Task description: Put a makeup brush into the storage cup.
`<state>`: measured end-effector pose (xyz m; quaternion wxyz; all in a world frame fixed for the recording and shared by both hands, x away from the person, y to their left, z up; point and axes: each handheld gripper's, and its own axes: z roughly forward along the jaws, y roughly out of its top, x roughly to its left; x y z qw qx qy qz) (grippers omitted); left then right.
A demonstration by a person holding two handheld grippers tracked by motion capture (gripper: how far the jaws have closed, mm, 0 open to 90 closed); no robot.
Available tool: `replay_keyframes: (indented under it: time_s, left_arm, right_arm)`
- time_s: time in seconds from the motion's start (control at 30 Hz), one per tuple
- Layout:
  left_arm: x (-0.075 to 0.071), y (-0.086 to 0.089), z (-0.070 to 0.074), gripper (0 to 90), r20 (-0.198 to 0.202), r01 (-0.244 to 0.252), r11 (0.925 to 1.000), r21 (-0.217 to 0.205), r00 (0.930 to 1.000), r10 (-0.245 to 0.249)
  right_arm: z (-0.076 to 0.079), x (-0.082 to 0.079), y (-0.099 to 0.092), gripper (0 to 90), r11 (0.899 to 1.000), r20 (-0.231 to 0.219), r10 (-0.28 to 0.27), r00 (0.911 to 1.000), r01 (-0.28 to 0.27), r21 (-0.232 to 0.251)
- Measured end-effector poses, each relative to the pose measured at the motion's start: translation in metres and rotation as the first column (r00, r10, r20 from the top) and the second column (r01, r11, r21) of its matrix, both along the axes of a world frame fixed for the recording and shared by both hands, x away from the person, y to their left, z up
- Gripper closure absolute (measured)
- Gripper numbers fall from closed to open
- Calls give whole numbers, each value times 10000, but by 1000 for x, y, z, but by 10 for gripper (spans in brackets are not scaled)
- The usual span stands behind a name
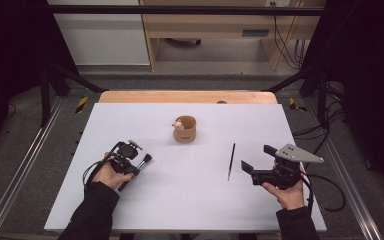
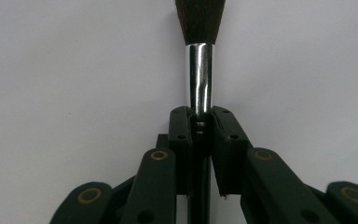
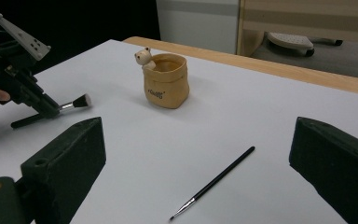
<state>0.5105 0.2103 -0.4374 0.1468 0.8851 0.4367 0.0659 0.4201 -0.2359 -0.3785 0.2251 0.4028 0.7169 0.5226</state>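
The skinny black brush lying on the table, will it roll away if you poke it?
Probably. The thin brush looks round and lies flat on the smooth white table, so a sideways poke could roll it. It looks very light. Its slim handle may slip between wide jaws.

Even overhead light renders the white desk (image 1: 190, 200) bright against dark surroundings at the left and right edges of the high view, shadows beneath objects are faint and soft, a glare streak runs along the brush (image 2: 200, 74) ferrule, and the near jaws appear blurred.
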Motion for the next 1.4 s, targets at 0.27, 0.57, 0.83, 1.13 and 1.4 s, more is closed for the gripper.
replay_keyframes:
  time_s: [0.27, 0.57, 0.83, 1.13, 1.4]
  left_arm:
    - [-7, -2, 16, 788, 393, 219, 9997, -132, 9990, -213]
    - [-14, -1, 32, 789, 803, 401, 9982, -440, 9961, -365]
    - [-24, 0, 50, 789, 1920, 452, 9920, -1175, 9812, -220]
    - [-34, -4, 62, 789, 3215, 355, 9782, -2048, 9463, 330]
    - [-35, -11, 67, 789, 3904, 360, 9615, -2725, 9175, 763]
  right_arm:
    - [1, -1, -1, 41, 10000, 27, 24, 10000, -24, 4]
    - [1, -1, 0, 41, 10000, 38, 35, 10000, -35, 4]
    - [1, -1, 0, 41, 10000, 55, 38, 10000, -38, 11]
    - [2, -1, 0, 40, 10000, 63, 30, 10000, -31, 34]
    - [2, -2, -1, 40, 10000, 97, 33, 9999, -34, 62]
